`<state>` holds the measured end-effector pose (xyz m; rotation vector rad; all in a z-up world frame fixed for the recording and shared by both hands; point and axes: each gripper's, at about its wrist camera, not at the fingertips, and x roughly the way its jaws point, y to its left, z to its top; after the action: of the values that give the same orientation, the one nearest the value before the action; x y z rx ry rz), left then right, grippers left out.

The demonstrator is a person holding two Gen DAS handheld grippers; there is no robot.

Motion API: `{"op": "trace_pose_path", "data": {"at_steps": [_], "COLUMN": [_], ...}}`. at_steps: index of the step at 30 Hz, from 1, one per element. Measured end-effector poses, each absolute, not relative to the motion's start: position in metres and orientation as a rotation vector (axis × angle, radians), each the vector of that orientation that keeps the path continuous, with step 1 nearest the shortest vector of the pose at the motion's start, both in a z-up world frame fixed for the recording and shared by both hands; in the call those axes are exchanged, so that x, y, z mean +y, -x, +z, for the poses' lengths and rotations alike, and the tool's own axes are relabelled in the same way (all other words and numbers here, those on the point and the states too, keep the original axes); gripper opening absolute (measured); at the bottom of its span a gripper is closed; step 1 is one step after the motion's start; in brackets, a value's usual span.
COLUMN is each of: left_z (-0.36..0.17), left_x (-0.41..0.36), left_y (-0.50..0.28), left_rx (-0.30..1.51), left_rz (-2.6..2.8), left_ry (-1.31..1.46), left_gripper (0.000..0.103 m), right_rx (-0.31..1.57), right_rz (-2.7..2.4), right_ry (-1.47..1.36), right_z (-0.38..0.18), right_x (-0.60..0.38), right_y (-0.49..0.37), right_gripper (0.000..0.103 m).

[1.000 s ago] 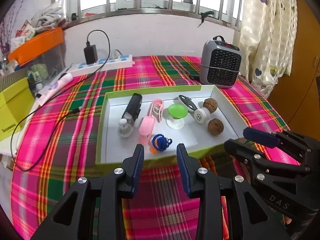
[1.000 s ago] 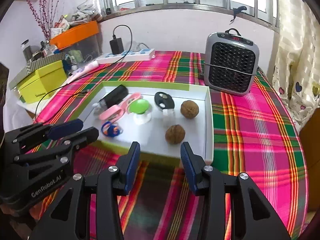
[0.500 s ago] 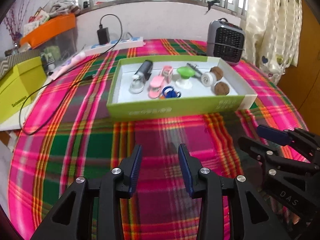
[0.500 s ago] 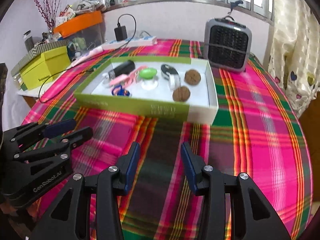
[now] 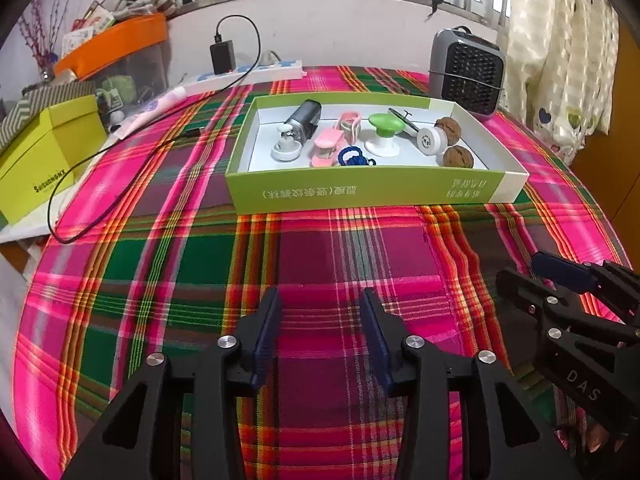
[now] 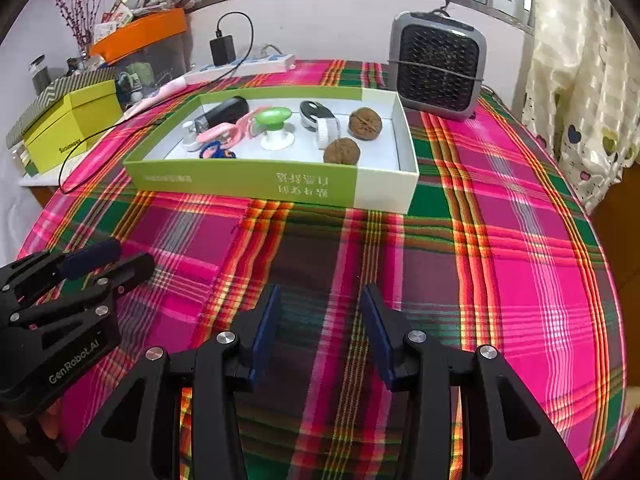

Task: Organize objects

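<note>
Both the left hand-held gripper and the right hand-held gripper are spread wide, holding nothing, above the plaid-clothed tabletop. Well ahead sits the shallow green-and-white cardboard box of small objects.

Grey heater stands on plaid tablecloth.

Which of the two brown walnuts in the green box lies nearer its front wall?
The walnut right behind the front wall; the other walnut lies farther back, toward the grey heater.
</note>
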<state>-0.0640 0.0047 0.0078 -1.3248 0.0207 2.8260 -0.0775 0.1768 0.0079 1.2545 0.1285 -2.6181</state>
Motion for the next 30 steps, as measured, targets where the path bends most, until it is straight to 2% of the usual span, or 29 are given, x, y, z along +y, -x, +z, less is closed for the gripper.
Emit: {"op": "trace_pose_path", "data": {"at_steps": [10,30], "left_z": [0.0078,0.0071], "left_x": [0.0076,0.0064], "left_y": [0.0649,0.0652], "left_rx": [0.021,0.012], "left_rz": [2.807,2.812], "left_ry": [1.325,1.330], "left_gripper": [0.051,0.056], "right_rx": [0.145,0.147], "right_rz": [-2.635,-2.635], "right_ry": [-1.260,-1.260], "right_z": [0.0075,0.0075], "right_x": [0.1750,0.1747], "right_y": [0.0739,0.0737], "right_gripper": [0.044,0.044]}}
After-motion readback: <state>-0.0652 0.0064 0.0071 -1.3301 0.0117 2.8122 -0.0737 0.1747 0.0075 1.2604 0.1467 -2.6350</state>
